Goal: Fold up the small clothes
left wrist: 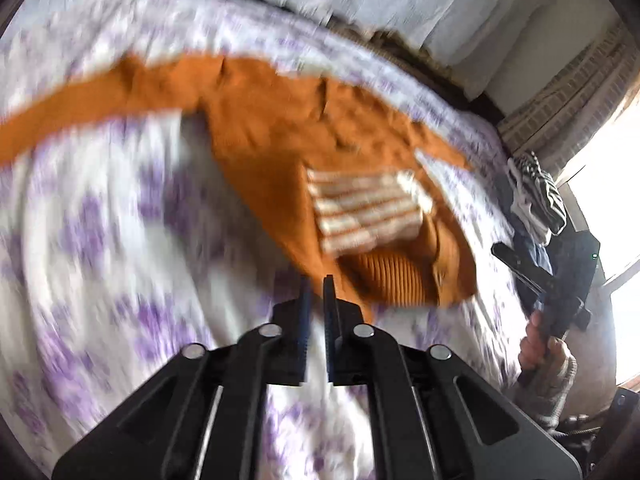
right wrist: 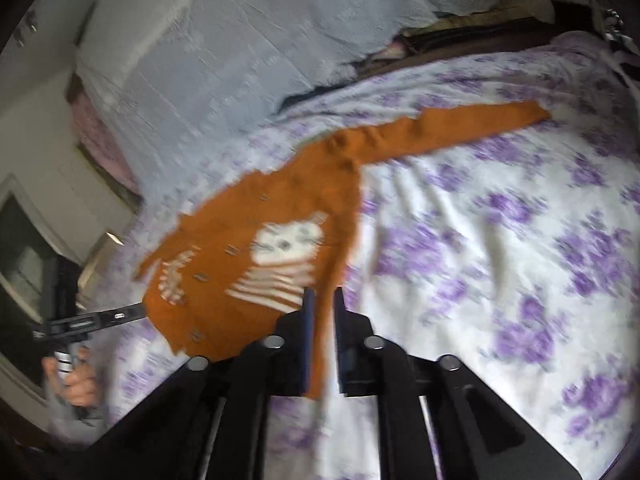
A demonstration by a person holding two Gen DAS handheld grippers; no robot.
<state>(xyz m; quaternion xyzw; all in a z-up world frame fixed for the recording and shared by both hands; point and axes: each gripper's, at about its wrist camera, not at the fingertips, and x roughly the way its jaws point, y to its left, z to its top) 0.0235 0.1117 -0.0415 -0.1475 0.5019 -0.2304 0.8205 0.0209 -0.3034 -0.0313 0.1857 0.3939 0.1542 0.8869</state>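
Note:
A small orange knit cardigan [left wrist: 264, 120] with a white cat design lies spread on the purple-flowered bedsheet [left wrist: 100, 240]; it also shows in the right wrist view [right wrist: 248, 232], one sleeve stretched to the far right. My left gripper [left wrist: 318, 284] hovers just before the cardigan's ribbed hem, jaws narrowly apart with nothing between them. My right gripper [right wrist: 322, 300] is over the cardigan's near edge, jaws narrowly apart; orange cloth shows between them. Both views are motion-blurred. The right gripper also appears in the left wrist view [left wrist: 552, 276], and the left gripper in the right wrist view [right wrist: 100, 316].
A pale blue textured cover [right wrist: 240, 40] lies along the bed's far side. Striped black-and-white clothes [left wrist: 536, 192] pile at the bed's right edge near a bright window [left wrist: 616, 200]. A cabinet [right wrist: 24, 248] stands left of the bed.

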